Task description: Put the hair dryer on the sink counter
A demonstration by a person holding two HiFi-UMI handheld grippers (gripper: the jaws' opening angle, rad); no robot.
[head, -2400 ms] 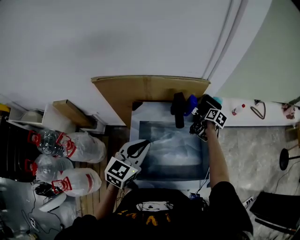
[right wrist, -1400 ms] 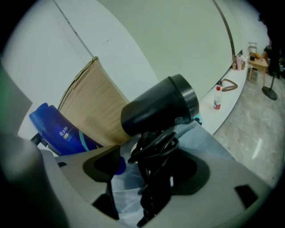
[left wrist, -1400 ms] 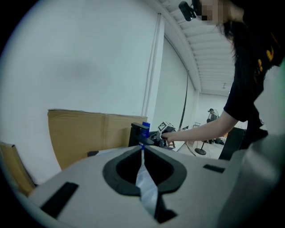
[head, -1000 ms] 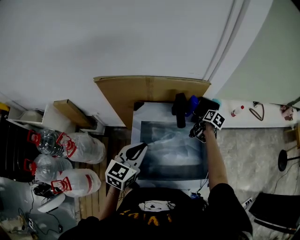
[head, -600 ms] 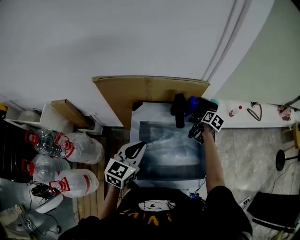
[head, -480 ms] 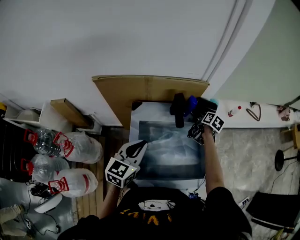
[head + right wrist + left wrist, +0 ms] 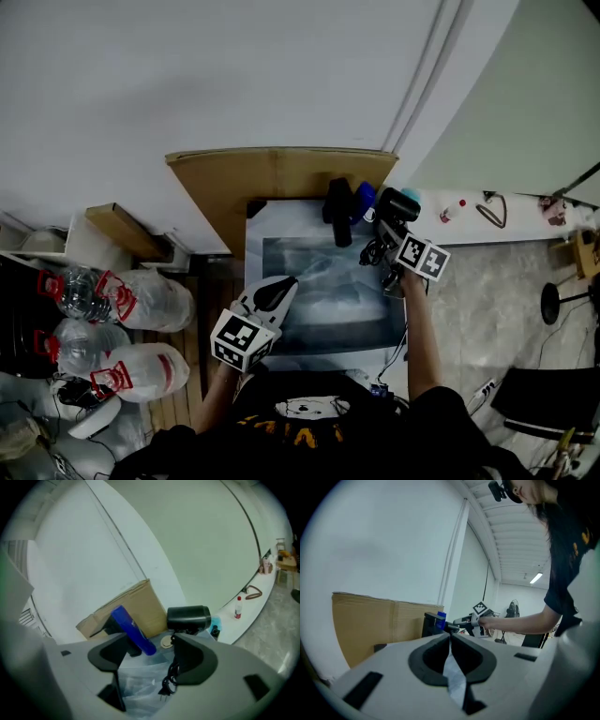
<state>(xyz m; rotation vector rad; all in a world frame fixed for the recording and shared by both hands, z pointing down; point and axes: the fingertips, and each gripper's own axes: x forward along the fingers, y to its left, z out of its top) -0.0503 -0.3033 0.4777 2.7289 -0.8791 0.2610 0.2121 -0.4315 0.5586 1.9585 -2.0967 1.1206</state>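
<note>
As your right tongs (image 7: 152, 643) open wide, gripping nothing, the hair dryer (image 7: 188, 617) sits delivered just beyond them; left tongs (image 7: 450, 637) closed.

Right tool (image 7: 152, 641) newly spread and empty

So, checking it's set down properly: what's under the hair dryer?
Below the hair dryer, its black cord and plug trail onto the plastic-wrapped sink. The right gripper, jaws just opened, gripping nothing, covers its handle and whatever it stands on.
</note>
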